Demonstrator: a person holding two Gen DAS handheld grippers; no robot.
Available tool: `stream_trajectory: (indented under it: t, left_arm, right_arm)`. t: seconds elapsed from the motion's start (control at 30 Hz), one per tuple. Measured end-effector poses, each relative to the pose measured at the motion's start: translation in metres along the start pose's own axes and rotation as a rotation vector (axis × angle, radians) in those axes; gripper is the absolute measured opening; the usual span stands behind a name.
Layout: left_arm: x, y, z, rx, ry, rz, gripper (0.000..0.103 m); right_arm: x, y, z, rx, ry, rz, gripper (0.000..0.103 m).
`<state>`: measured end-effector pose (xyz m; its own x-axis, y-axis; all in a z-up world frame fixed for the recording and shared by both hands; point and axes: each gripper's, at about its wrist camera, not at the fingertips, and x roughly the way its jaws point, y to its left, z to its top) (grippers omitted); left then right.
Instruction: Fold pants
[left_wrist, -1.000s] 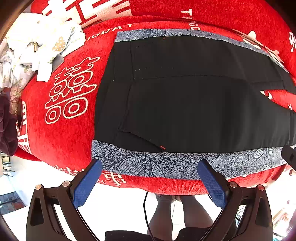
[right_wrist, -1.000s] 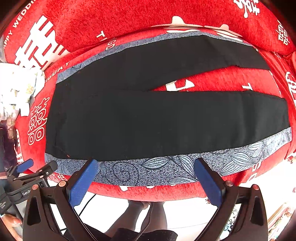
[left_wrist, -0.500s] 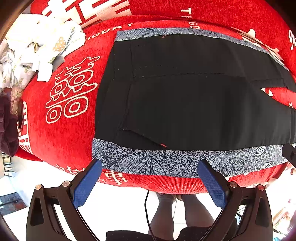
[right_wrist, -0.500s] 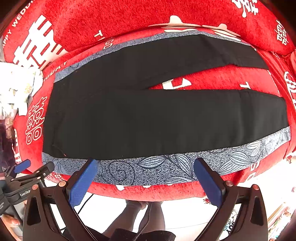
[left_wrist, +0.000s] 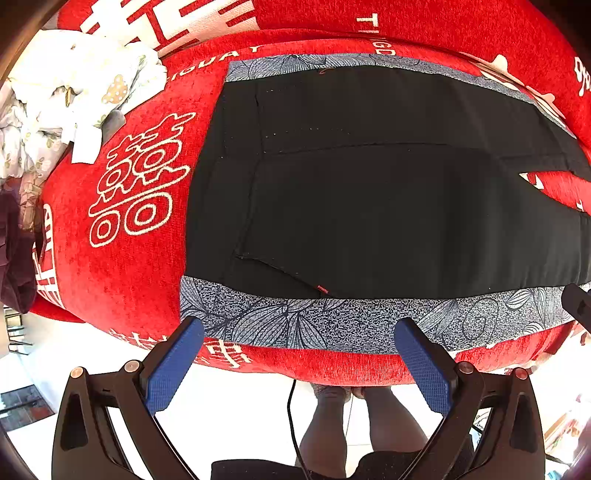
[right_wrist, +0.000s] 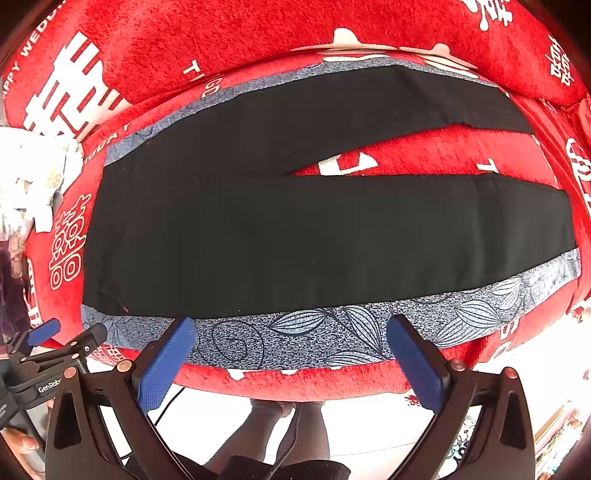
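Observation:
Black pants (right_wrist: 295, 229) with grey-blue leaf-patterned side stripes lie flat on a red sofa, waist to the left, both legs spread apart to the right. The left wrist view shows the waist end (left_wrist: 332, 192) and the near side stripe (left_wrist: 332, 317). My left gripper (left_wrist: 299, 332) is open and empty, hovering above the near stripe close to the waist. My right gripper (right_wrist: 291, 328) is open and empty above the near stripe (right_wrist: 332, 332) at mid-leg. The left gripper shows at the lower left of the right wrist view (right_wrist: 62, 339).
The red sofa cover (left_wrist: 122, 266) has white lettering. A heap of pale floral clothes (left_wrist: 66, 96) lies at the far left, with a dark garment (left_wrist: 14, 266) beside it. The sofa's front edge and white floor (right_wrist: 369, 424) with the person's legs are below the grippers.
Both grippers have crept slightly forward towards the near side stripe of the pants. The pants have not moved and both grippers stay open.

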<state>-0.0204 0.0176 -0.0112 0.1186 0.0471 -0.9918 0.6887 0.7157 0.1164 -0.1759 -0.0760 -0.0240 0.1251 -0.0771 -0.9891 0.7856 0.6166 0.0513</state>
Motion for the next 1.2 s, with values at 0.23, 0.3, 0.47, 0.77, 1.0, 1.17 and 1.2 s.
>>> stream_trajectory:
  t: [0.23, 0.3, 0.47, 0.77, 1.0, 1.17, 1.2]
  left_arm:
    - [0.004, 0.000, -0.003, -0.004, 0.002, -0.005, 0.103]
    - [0.004, 0.000, -0.004, -0.005, 0.003, -0.005, 0.103]
    - [0.006, 0.002, -0.006, -0.008, 0.001, -0.013, 0.103]
    - [0.010, 0.008, -0.006, -0.031, -0.002, -0.037, 0.103]
    - [0.011, 0.015, -0.006, -0.059, -0.022, -0.098, 0.103]
    - [0.018, 0.033, -0.007, -0.132, -0.037, -0.280, 0.103]
    - [0.018, 0.035, -0.008, -0.136, -0.041, -0.297, 0.103]
  right_arm:
    - [0.001, -0.001, -0.001, 0.001, -0.001, -0.001, 0.103]
    - [0.001, -0.001, -0.001, 0.001, -0.001, -0.001, 0.103]
    - [0.003, -0.001, -0.002, 0.005, 0.000, 0.002, 0.103]
    - [0.008, 0.000, -0.003, 0.006, -0.008, 0.015, 0.103]
    - [0.009, 0.000, -0.004, 0.034, -0.013, 0.109, 0.103]
    - [0.016, -0.009, -0.007, 0.144, -0.009, 0.354, 0.103]
    - [0.018, -0.010, -0.009, 0.151, -0.008, 0.388, 0.103]
